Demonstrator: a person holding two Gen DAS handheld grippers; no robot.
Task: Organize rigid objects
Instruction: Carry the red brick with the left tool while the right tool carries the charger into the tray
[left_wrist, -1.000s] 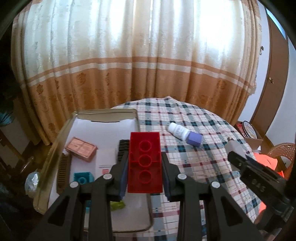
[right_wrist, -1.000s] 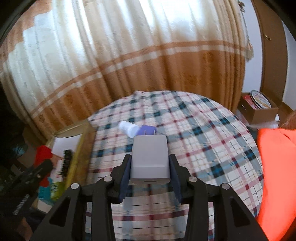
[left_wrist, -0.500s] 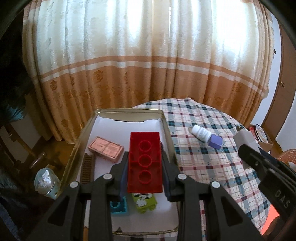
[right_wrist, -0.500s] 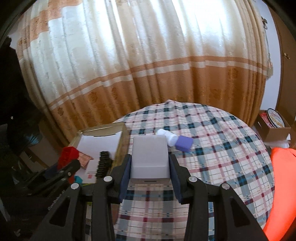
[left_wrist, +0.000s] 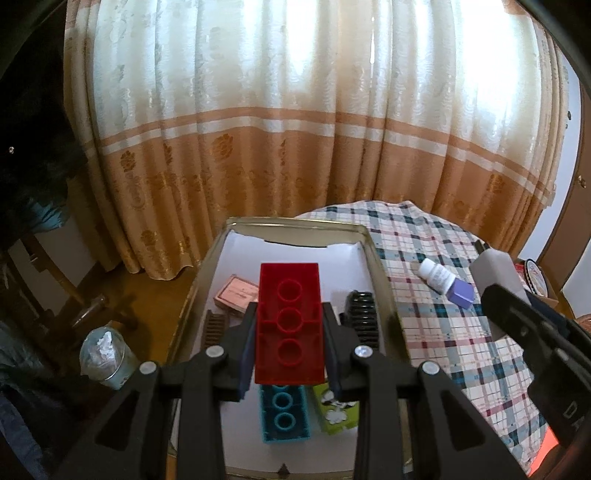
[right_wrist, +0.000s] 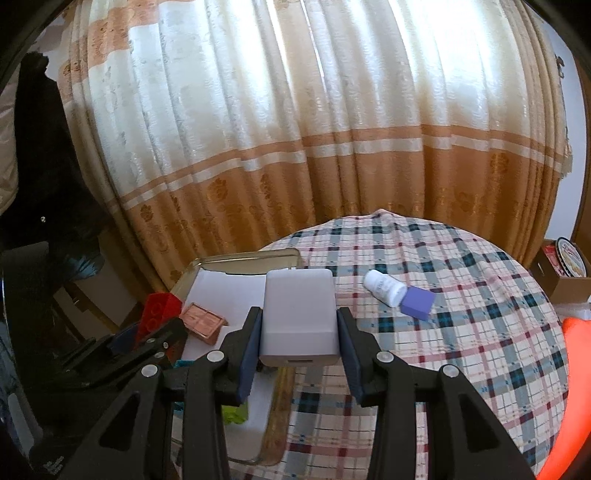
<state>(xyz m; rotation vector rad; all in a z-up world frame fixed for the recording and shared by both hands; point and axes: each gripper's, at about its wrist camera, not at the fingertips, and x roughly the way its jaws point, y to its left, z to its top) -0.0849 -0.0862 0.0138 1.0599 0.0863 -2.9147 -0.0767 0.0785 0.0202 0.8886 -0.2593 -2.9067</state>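
Left gripper (left_wrist: 290, 354): clenched on the red brick (left_wrist: 289, 323), studs up, held above the tray (left_wrist: 295, 223).
Right gripper (right_wrist: 298, 345): clamped on a white charger (right_wrist: 298, 315), held over the tray's right rim and the tablecloth (right_wrist: 461, 332) edge.
Tray, near end: teal brick (left_wrist: 283, 415) and green block (left_wrist: 338, 415) side by side on the white liner, just under the red brick.
Tray, middle: brown comb (left_wrist: 215, 326) on the left, black comb (left_wrist: 362, 319) by the right wall.
Tray, farther: pink box (left_wrist: 236, 293) lying flat.
Cloth: white bottle (right_wrist: 384, 288) on its side, touching a purple block (right_wrist: 417, 302), well apart from the tray.
Behind: cream and orange curtain (left_wrist: 295, 129).
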